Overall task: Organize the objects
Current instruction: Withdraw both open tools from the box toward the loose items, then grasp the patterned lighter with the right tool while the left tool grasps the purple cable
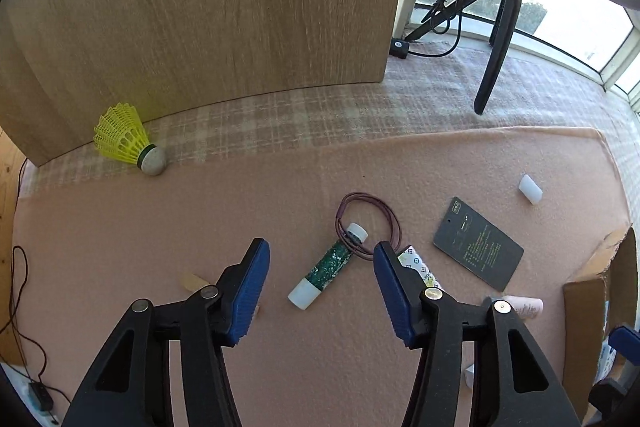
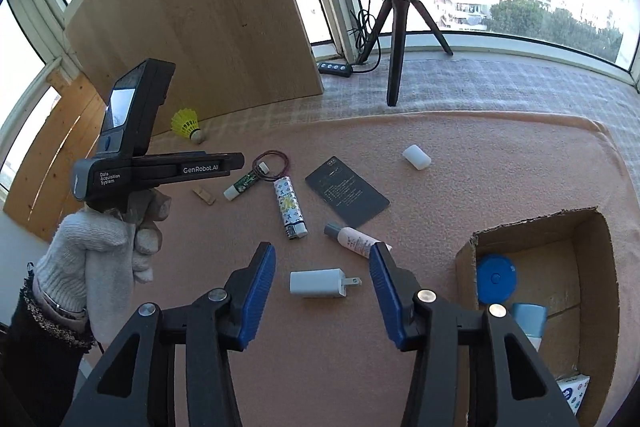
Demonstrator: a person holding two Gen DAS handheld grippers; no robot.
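My left gripper (image 1: 320, 245) hangs open over the pink cloth (image 1: 160, 227), with a green lip-balm tube (image 1: 326, 269) lying untouched between its blue pads. A thin hair-tie loop (image 1: 370, 223) lies across the tube's white cap. A patterned lighter (image 1: 420, 267) sits just behind the right finger. My right gripper (image 2: 322, 248) is open too, and a white charger plug (image 2: 320, 283) lies flat between its fingers, apart from both. A pink bottle (image 2: 356, 241) rests by its right fingertip. An open cardboard box (image 2: 532, 227) at the right holds a blue lid (image 2: 494, 279).
A dark card (image 2: 346, 193), a white cap (image 2: 416, 157), a wooden clip (image 2: 204, 195) and a yellow shuttlecock (image 2: 186, 125) lie on the cloth. A wooden board (image 2: 200, 27) and a tripod (image 2: 396, 39) stand behind. A gloved hand (image 2: 100, 251) holds the left gripper's handle.
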